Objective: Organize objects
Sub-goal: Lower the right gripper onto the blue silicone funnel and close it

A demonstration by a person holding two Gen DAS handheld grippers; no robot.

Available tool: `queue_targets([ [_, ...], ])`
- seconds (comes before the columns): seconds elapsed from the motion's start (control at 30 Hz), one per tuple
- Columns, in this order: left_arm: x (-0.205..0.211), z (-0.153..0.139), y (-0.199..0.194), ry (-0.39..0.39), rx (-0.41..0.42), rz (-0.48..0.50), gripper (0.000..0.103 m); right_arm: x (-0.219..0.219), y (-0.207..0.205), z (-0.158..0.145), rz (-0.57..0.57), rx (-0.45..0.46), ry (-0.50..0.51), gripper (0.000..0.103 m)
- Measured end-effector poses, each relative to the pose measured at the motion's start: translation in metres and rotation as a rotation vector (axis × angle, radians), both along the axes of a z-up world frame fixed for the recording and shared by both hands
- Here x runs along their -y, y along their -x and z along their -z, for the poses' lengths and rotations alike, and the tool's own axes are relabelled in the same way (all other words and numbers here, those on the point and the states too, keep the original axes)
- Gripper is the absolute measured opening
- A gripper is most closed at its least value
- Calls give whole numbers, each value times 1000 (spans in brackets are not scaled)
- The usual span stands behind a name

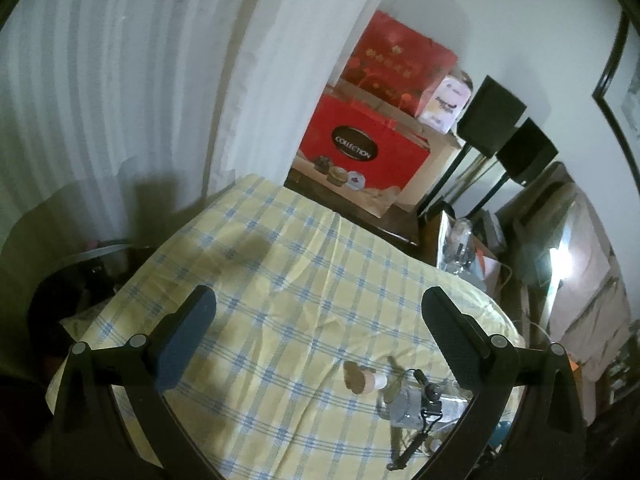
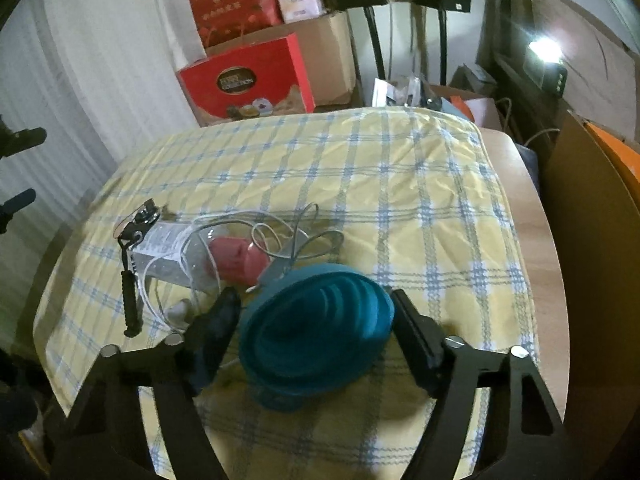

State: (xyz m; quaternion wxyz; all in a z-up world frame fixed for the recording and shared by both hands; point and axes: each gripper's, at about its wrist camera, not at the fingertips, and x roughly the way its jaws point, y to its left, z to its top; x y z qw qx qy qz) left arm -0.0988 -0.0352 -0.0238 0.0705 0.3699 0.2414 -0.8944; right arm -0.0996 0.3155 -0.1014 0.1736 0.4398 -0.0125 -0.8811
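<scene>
Left wrist view: left gripper (image 1: 320,344) has jaws spread wide w/ nothing between, over the yellow-blue checked cloth (image 1: 280,264); a small clutter of items (image 1: 404,396) lies by its right finger. Right wrist view, left to right: black-handled tool (image 2: 130,300), clear packet (image 2: 168,256), white cable (image 2: 192,240), pink object (image 2: 236,258), then teal collapsible bowl (image 2: 320,332) on the cloth between the right gripper (image 2: 316,320) fingers. Jaws partly open around the bowl; can't tell if the pads press it.
</scene>
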Motion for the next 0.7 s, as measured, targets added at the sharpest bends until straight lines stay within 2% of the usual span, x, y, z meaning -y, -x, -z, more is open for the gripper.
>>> queue_targets([
  [0.07,2,1,-1,-9,0,-3,103,0,-1,-1,5,-7,-11,66],
  [0.3,-2,-8,-8,3,-41,-3,103,-15,-7,-6,46,17,44,61],
  [0.57,-9,-12,-8,20,-31,21,103,-34,-27,-37,101,-57,65,55],
  [0.67,-11,-14,-9,28,-34,29,103,-42,-35,-46,121,-82,76,51],
  [0.7,-11,-14,-9,30,-33,31,103,-45,-38,-50,125,-91,82,45],
])
